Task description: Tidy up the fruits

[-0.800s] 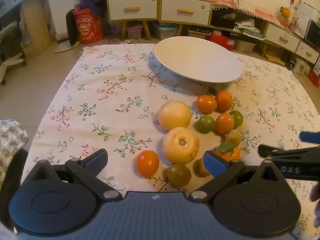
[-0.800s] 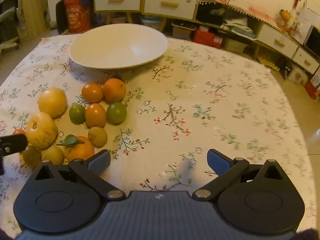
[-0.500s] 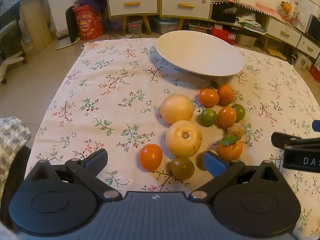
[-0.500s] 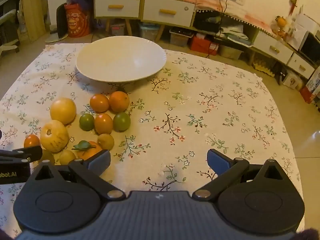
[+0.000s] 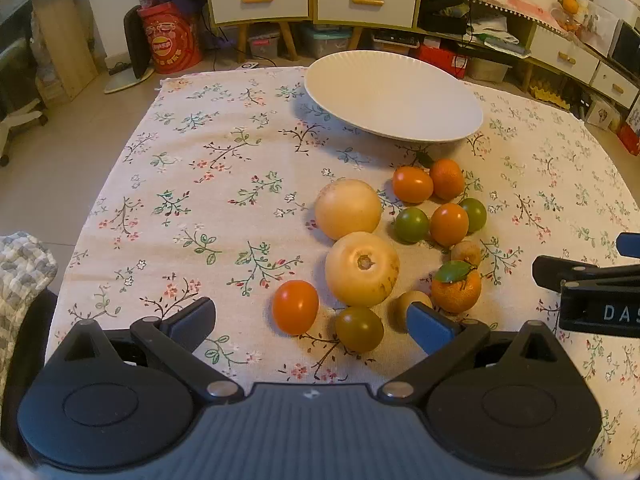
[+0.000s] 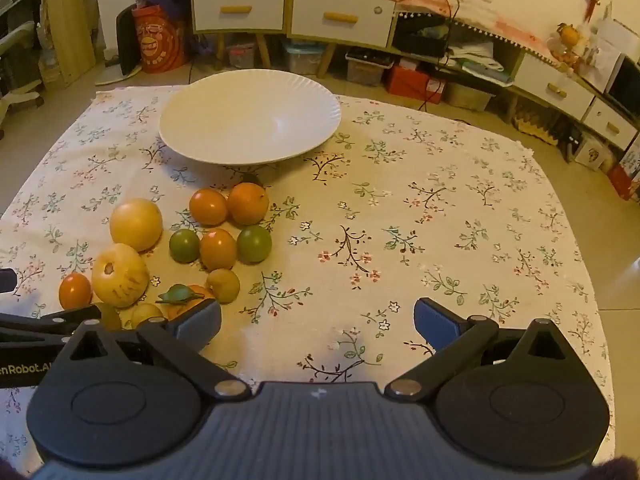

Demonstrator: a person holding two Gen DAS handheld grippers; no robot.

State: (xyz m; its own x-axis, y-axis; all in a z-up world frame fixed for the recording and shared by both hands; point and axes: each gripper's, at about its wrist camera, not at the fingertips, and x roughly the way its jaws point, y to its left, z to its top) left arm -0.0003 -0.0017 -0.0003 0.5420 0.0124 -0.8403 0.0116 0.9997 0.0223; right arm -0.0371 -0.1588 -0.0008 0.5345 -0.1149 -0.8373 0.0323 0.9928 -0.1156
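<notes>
Left wrist view: both grippers, left gripper (image 5: 308, 320) and right gripper (image 6: 318, 320), drawn back higher, jaws wide and empty; fruits (image 5: 362, 268) untouched mid-cloth, plate (image 5: 460, 104) near far edge unfilled.

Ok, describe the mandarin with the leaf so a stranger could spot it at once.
Start at the big white plate on the flowered tablecloth. The fruit pile lies just in front of it. The mandarin sits at the pile's near right edge, the only fruit with a green leaf on top.

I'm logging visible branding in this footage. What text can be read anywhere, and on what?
"DAS", cut off by the frame edge: right gripper's side, seen from the left wrist.
"nRobot.AI", start cut off: left gripper's side, seen from the right wrist.
Red bag logo: too blurred.
</notes>
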